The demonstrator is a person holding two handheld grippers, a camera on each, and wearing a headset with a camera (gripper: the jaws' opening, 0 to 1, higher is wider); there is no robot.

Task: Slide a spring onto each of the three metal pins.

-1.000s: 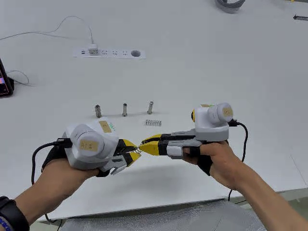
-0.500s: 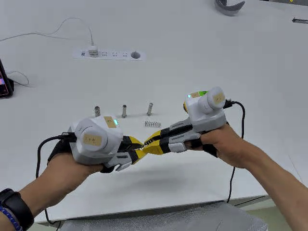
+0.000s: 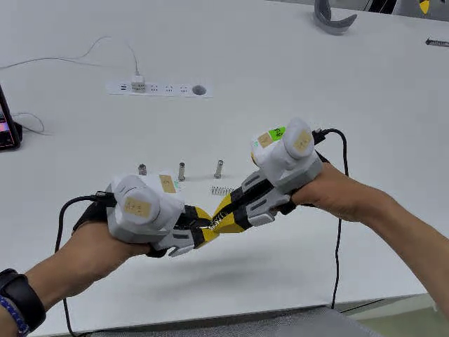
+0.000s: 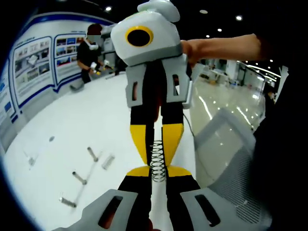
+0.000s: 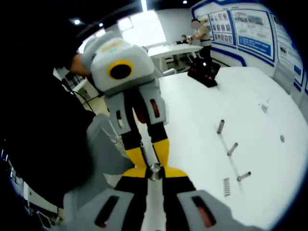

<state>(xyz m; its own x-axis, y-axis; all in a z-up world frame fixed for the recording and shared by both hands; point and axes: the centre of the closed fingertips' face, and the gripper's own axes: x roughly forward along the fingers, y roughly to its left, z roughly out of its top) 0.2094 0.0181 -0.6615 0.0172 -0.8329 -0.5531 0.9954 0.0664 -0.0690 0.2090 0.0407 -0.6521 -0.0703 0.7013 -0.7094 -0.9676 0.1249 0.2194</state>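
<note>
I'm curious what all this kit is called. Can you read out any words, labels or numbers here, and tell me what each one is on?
Tan sticker on the left gripper: handwriting, too blurred to read.
Tan label on the right gripper: too blurred to read.
Green tag on the right gripper: too small to read.
Wall posters: print too small to read.
No text reads clearly.

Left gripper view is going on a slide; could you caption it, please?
Left hand-held gripper and right hand-held gripper pinch one spring; three pins stand on table.
</note>
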